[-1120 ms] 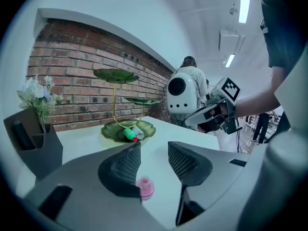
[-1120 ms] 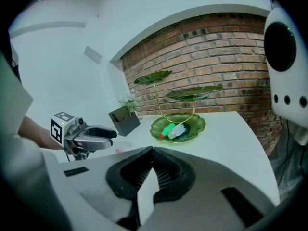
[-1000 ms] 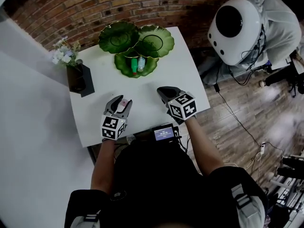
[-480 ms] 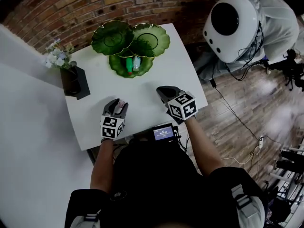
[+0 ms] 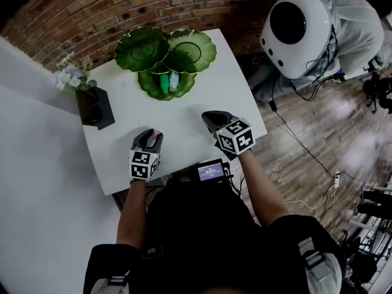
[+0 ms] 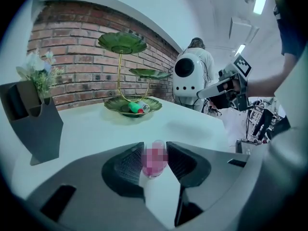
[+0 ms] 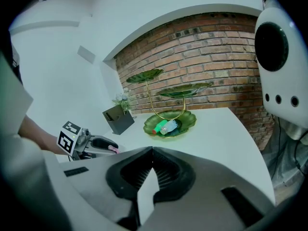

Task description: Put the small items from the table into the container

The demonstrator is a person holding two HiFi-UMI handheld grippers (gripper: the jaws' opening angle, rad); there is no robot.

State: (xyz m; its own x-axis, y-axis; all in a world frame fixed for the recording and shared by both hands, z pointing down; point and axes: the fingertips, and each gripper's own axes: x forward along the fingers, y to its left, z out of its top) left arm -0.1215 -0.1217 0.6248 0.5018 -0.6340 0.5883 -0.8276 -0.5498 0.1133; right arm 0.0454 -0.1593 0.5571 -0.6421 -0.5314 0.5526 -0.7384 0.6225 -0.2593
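The left claw [image 6: 155,147] sits low at the near left of the white worktop [image 5: 202,97]. Its jaws are closing on the small pink item [image 6: 154,163], and the ribbed pads already meet both sides of it. From here the grip looks centred. I'd finish the squeeze gently and lift straight up before swinging toward the far end, because a small rounded piece could pop out sideways from a skewed pinch. The right claw [image 7: 152,153] hangs at the near right with its jaws together and nothing in them. It is well out of the way and best left there.

The pink item looks smooth and slightly see-through, probably plastic, but it is too blurred to name more closely. The container is a tiered leaf-dish stand [image 6: 119,61] at the far end. It has glossy green scalloped dishes with gilt rims on a thin golden stem. The lowest dish [image 5: 144,82] holds a green tube [image 5: 164,83] with a red end, and a pale clear bottle [image 5: 174,80] lies just beside it. That dish is shallow, so the item should be set down rather than dropped. A matte dark vase [image 5: 93,106] of small pale flowers stands at the far left.
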